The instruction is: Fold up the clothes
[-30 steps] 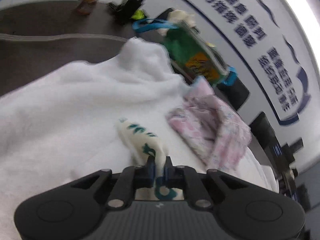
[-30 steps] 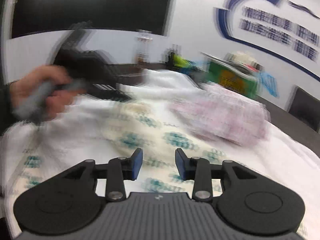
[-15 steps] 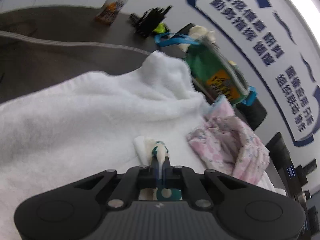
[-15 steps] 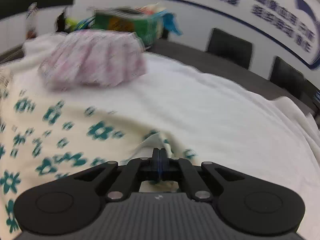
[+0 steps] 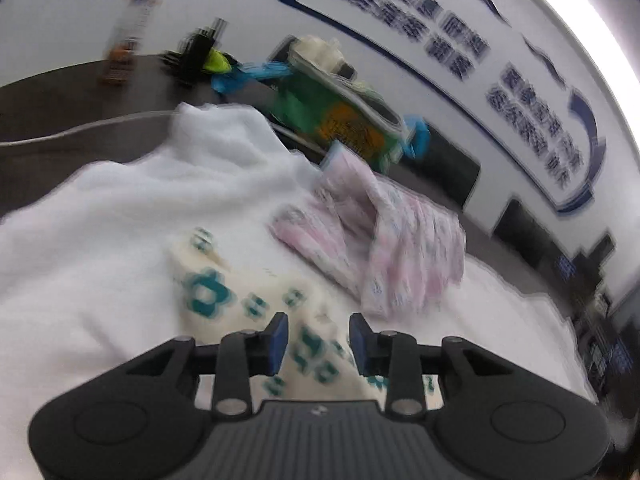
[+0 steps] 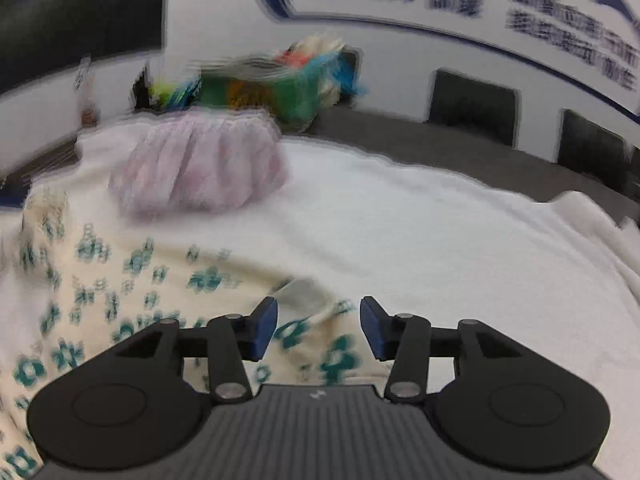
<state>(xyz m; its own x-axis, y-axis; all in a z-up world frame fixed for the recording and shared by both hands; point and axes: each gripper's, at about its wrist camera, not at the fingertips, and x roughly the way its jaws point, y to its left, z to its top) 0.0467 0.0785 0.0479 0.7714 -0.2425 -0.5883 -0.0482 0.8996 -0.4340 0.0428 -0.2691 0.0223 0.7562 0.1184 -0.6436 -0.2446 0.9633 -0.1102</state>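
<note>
A cream garment with teal flowers lies on a white towel. My left gripper is open just above one end of it, holding nothing. In the right wrist view the same garment spreads to the left, and my right gripper is open over its near edge, also empty. A folded pink garment sits on the towel beyond it; it also shows in the right wrist view.
A green bag with blue handles stands on the dark table behind the towel, beside a bottle and black clips. Dark chairs line the wall with blue lettering.
Both grippers were shut on the flowered garment half a second ago. Both have opened and let it go; it now lies on the towel.
</note>
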